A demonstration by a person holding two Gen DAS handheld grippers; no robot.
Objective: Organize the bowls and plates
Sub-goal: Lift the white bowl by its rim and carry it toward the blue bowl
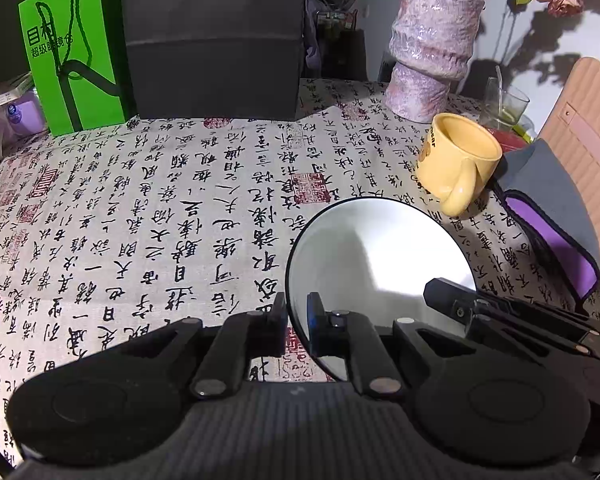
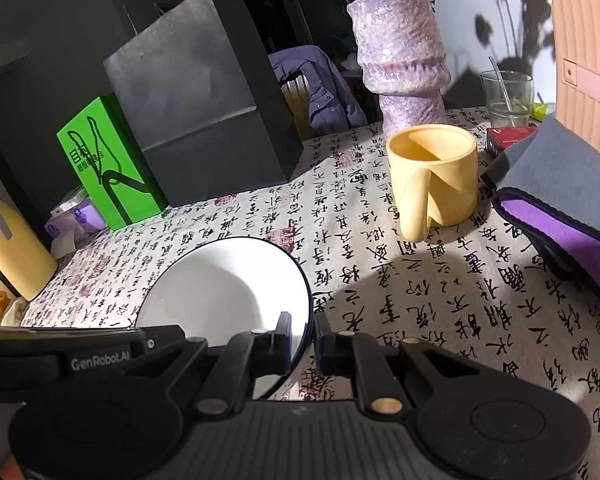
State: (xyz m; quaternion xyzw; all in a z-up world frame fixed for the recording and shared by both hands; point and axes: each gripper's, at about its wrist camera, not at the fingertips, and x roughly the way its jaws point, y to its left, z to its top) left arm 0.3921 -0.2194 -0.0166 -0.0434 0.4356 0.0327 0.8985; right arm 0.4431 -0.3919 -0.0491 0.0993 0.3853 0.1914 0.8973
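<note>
While both pairs of tongs gripped opposite edges of one white plate (image 1: pixel 380 264), it hung tilted above the calligraphy-printed tablecloth (image 1: pixel 140 220); the left gripper (image 1: pixel 298 320) was clamped almost fully closed on the plate's dark rim at its left side, one finger over the white face and the other outside it; the right gripper (image 2: pixel 303 340) was likewise pinched nearly closed on the rim at the plate's right side, and its black body showed in the left view across the plate; beyond the plate a yellow mug (image 2: pixel 434 176) stood upright on the cloth, apart from it; a purple vase (image 2: pixel 400 64) stood behind the mug; a dark paper bag (image 2: pixel 196 92) and a green bag (image 1: pixel 74 64) stood at the table's far side
</note>
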